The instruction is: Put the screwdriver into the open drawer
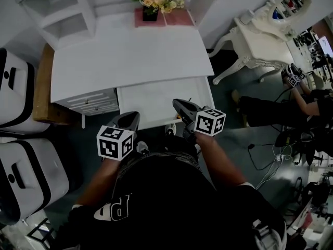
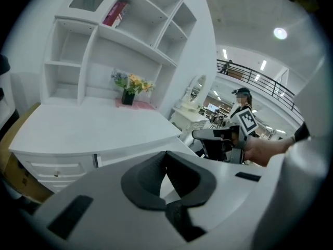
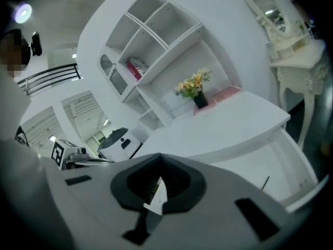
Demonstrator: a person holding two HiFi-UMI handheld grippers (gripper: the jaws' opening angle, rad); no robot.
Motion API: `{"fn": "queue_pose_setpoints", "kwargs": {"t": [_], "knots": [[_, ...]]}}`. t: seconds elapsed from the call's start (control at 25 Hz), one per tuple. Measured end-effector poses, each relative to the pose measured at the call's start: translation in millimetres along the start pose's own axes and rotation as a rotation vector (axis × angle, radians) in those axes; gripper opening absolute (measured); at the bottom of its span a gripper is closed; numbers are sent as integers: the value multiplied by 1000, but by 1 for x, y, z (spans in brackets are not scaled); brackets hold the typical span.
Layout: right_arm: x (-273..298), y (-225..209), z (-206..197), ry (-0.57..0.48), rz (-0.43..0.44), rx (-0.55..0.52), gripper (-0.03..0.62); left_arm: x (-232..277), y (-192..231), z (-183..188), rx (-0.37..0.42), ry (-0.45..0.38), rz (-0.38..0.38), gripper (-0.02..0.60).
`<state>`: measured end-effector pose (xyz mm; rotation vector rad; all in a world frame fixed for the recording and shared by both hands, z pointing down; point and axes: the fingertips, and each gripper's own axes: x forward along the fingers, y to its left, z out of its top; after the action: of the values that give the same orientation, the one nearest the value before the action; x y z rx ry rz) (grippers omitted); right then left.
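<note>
Lying in open drawer: screwdriver, nr its R wall.

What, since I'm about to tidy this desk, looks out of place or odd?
Only the drawer of the white desk: it stands pulled open, with one thin dark item lying toward its right side, too small to identify. The flowers stand upright; nothing looks spilled or damaged.

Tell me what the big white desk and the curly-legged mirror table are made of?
Desk: probably painted wood or board. Its top looks flat, evenly white and matte, with no grain showing. Dressing table: likely painted wood too, though a moulded material can't be ruled out. It looks cream-white, with carved, curved legs and scrolled edging.
</note>
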<state>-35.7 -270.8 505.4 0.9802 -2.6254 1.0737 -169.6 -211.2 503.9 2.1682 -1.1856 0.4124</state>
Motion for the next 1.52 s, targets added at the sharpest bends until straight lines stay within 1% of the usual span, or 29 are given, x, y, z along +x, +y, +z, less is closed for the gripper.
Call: {"fn": "queue_pose_setpoints", "kwargs": {"t": [0.12,0.24,0.4,0.68,0.84,0.92,1.16,1.32,1.52], "knots": [[-7,11,-1,-14,-49,-93,8,-5,-8,4,17,-21,-12,11],[-12,23,-6,-5,-56,-177,8,-11,-14,9,30,-54,-5,11],[-17,39,-10,9,-5,-212,8,-18,-19,10,44,-83,26,11],[-42,52,-24,53,93,-223,8,-18,-46,-4,31,-90,54,11],[-71,50,-27,35,107,-243,8,-14,-77,-13,2,-101,65,11],[-88,47,-28,25,110,-262,8,-11,-96,-17,3,-110,67,11],[-143,37,-41,36,114,-368,8,1,-151,-35,4,-117,74,11],[-178,32,-51,22,120,-365,8,-1,-187,-46,20,-128,83,11],[-212,29,-65,14,143,-363,8,-5,-219,-58,24,-143,118,11]]}}
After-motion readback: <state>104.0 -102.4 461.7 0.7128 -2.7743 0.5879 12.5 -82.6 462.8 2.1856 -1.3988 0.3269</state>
